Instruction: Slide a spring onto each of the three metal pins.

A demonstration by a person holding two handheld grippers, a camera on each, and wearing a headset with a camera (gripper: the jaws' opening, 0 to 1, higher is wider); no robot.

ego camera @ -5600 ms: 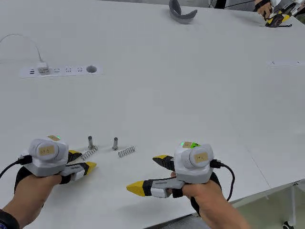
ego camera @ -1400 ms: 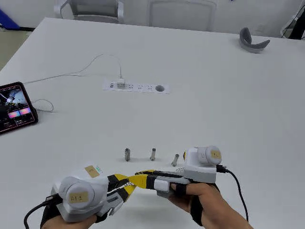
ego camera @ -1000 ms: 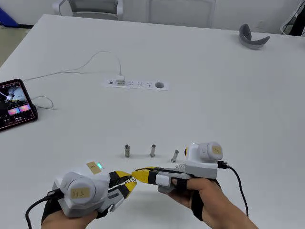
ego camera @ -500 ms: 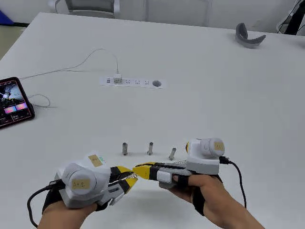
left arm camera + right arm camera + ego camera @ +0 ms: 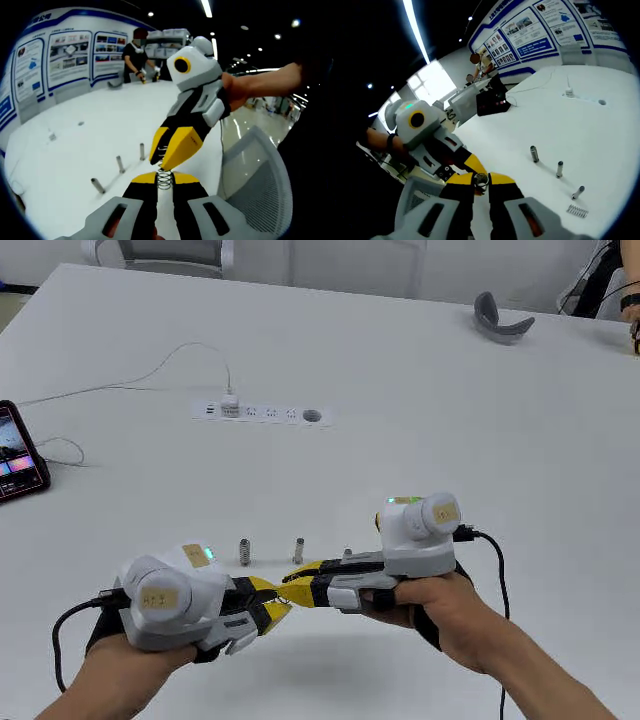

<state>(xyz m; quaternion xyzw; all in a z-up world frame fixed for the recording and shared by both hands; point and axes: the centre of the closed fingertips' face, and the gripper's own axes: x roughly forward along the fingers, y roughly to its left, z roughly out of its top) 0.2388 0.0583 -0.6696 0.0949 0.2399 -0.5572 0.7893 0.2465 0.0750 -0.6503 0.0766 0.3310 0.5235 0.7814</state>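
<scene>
Three metal pins stand in a row on the white table. The left pin [image 5: 244,551] [image 5: 534,153] wears a spring; the middle pin [image 5: 298,549] [image 5: 559,169] and the right pin [image 5: 347,554] [image 5: 578,192] are bare. In front of the pins, my left gripper [image 5: 268,602] [image 5: 164,178] and right gripper [image 5: 295,590] [image 5: 480,181] meet tip to tip above the table. One spring [image 5: 163,176] [image 5: 480,180] runs between them, with both pairs of jaws shut on it. Another spring [image 5: 577,210] lies loose beside the right pin.
A white power strip [image 5: 260,412] with a plugged-in cable lies beyond the pins. A tablet [image 5: 15,455] is at the left edge and a grey curved object [image 5: 497,322] at the far right. A person stands by a far bench [image 5: 134,55].
5.6 s ago the grippers were apart with springs lying beside the pins. Now their tips meet on one spring. Over the last second they stayed tip to tip; the camera shifted.
</scene>
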